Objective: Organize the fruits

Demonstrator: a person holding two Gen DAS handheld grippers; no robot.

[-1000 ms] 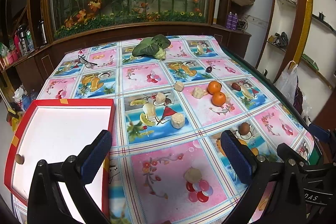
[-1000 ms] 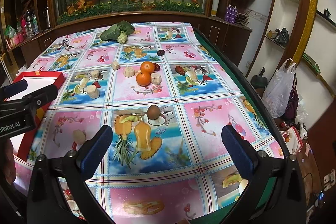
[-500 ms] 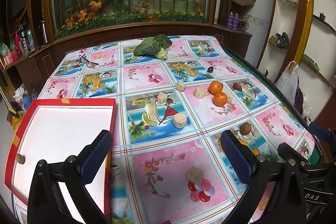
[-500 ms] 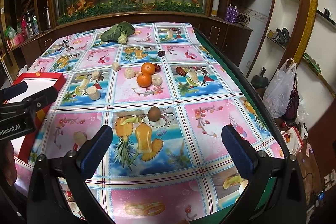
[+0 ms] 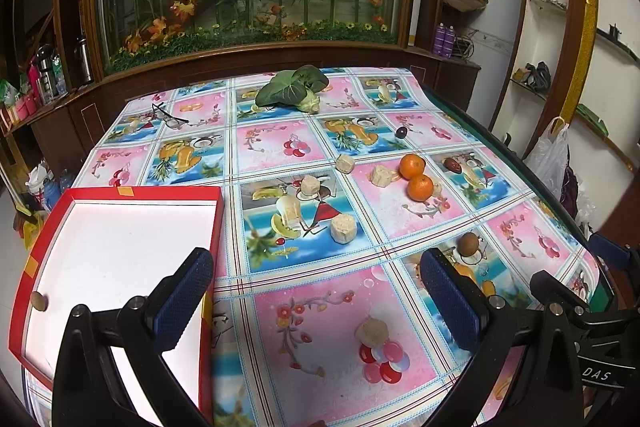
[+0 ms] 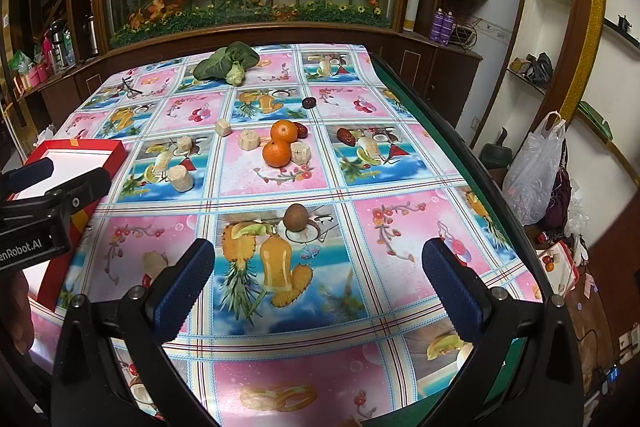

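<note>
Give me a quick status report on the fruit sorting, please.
Left gripper open, empty. Right gripper open, empty. Oranges on table; one small fruit in red tray. Path clear.

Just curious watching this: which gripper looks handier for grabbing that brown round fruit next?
Probably the right gripper: the brown fruit lies just ahead between its open fingers. For the left gripper it sits off to the side.

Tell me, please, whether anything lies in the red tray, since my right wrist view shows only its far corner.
Observer: In the left wrist view, the red tray holds one small brown round piece against its left wall.
Operator: Thank you. Is the left gripper open?
Observer: Yes, the left gripper is open, fingers wide apart, holding nothing.
Operator: What lies ahead of it?
Observer: A pale chunk on the tablecloth shows between its two fingers.
</note>
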